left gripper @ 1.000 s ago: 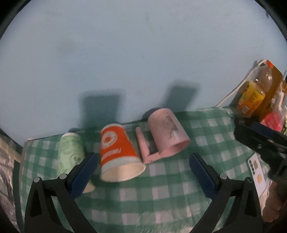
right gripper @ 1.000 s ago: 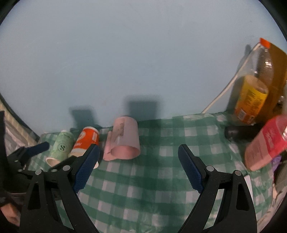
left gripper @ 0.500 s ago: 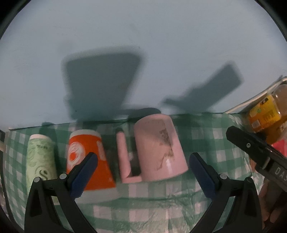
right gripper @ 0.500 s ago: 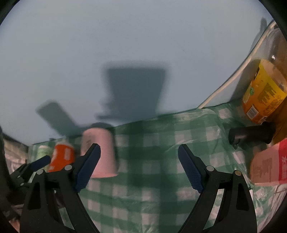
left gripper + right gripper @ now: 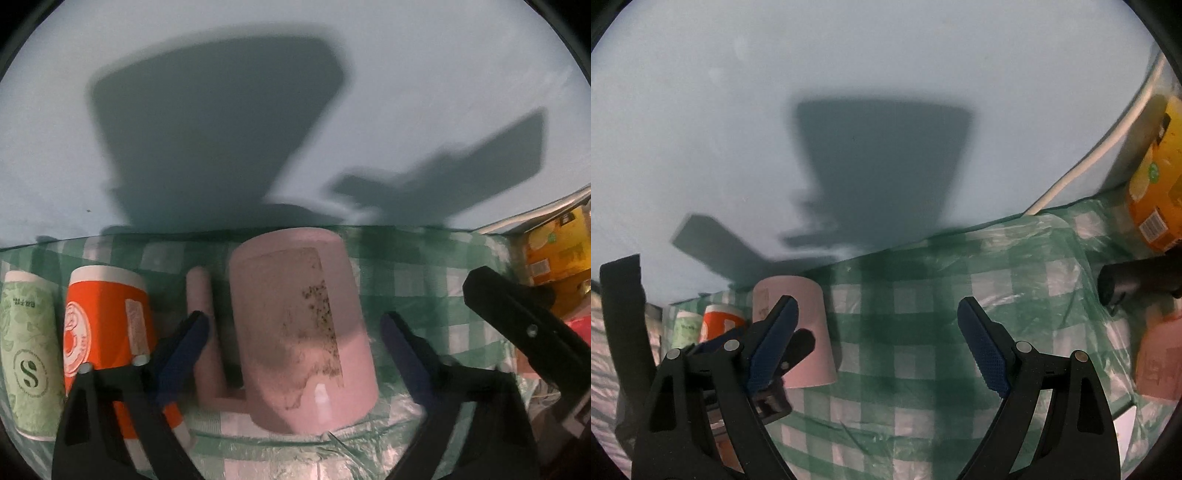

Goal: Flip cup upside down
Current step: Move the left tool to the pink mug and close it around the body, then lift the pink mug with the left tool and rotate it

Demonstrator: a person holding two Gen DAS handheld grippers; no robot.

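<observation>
Left tongs (image 5: 291, 354) spread wide, nothing pinched; the two blue pads sit either side of the pink cup (image 5: 301, 332), straddling its body. Left pad (image 5: 183, 354) is in the slot between cup wall and handle (image 5: 201, 332), or just over it; can't tell if either pad touches yet. Right tongs (image 5: 877, 350) also spread and empty, hanging over the checkered cloth (image 5: 923, 332) to the right of the cup, well apart from it. Their left pad overlaps the cup only in line of sight.

Pink cup lies on its side on the bench, near the back wall (image 5: 258, 110), closed bottom toward the wall as far as I can tell, rim end toward the camera, handle on its left, also flat on the cloth. Worn label patch faces up.

Just left of the handle: orange paper cup (image 5: 107, 321), then green paper cup (image 5: 26, 350), both lying down too. Far right: orange-label bottle (image 5: 1156, 195), a dark cylinder (image 5: 1134, 280), a pinkish container (image 5: 1160, 362).

Step, as I read it: approach done, pre-grasp by the left tongs. Next move probably calls for closing on the cup body, lifting off the cloth, rotating so the rim faces down, then setting it down. Watch the handle fouling the left pad, and the orange cup close by.
</observation>
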